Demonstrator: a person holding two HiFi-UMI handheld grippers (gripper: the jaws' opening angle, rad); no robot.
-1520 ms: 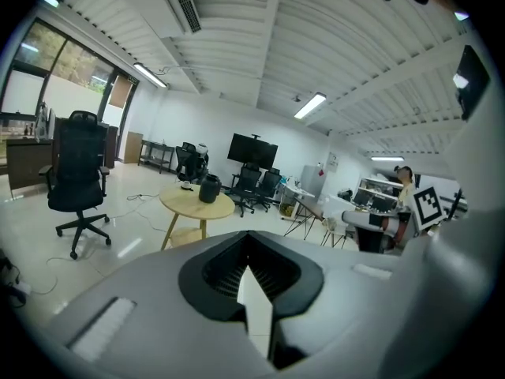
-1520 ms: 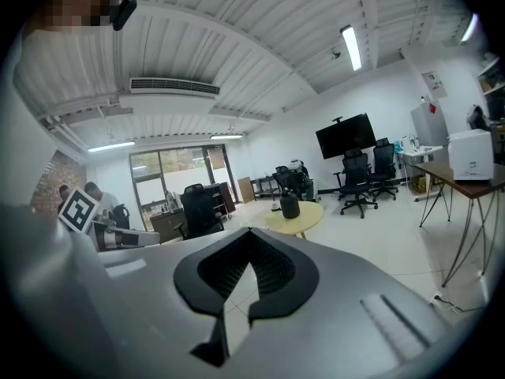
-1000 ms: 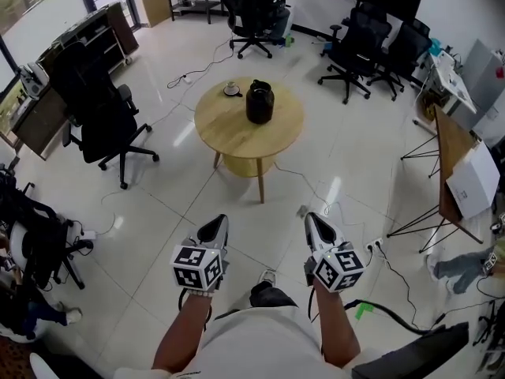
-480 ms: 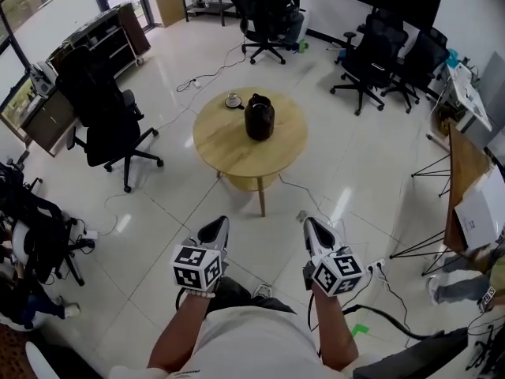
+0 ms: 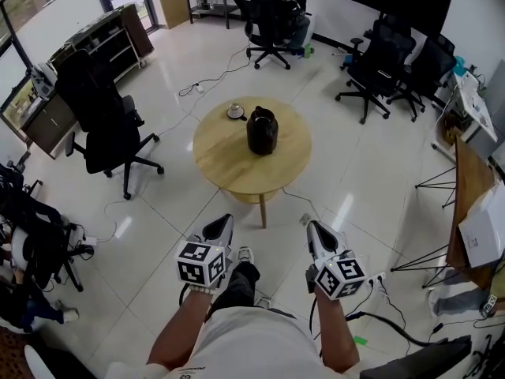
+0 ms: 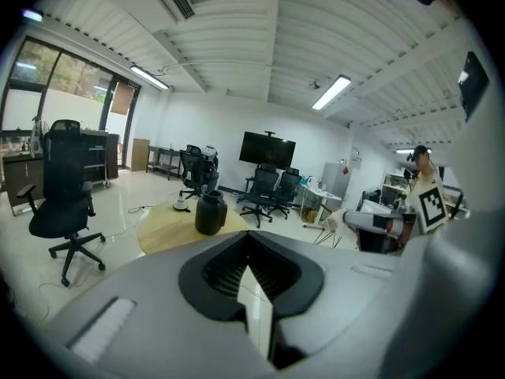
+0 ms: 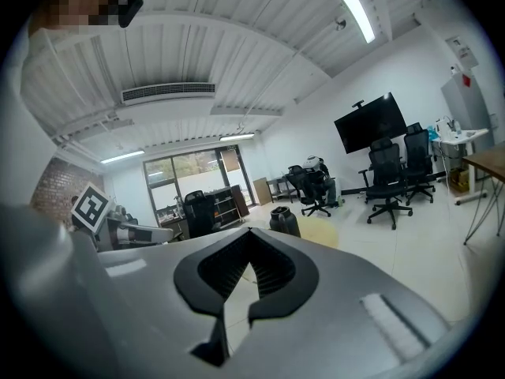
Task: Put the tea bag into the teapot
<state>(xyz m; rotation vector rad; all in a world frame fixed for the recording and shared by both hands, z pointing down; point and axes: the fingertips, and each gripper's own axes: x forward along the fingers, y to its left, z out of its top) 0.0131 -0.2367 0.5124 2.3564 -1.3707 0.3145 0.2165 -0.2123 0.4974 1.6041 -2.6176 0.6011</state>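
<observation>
Pressing together: jaws of left gripper (image 5: 220, 226) and right gripper (image 5: 317, 231).

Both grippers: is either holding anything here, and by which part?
Nothing is held. The left gripper and right gripper each have jaws together with nothing between them; the black teapot stands apart on the round wooden table ahead.

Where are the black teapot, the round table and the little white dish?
teapot (image 5: 262, 133), head view, on the middle of its dark body.
table (image 5: 233, 166), head view, on bare wood near its front edge.
dish (image 5: 235, 112), head view, on its middle.
</observation>
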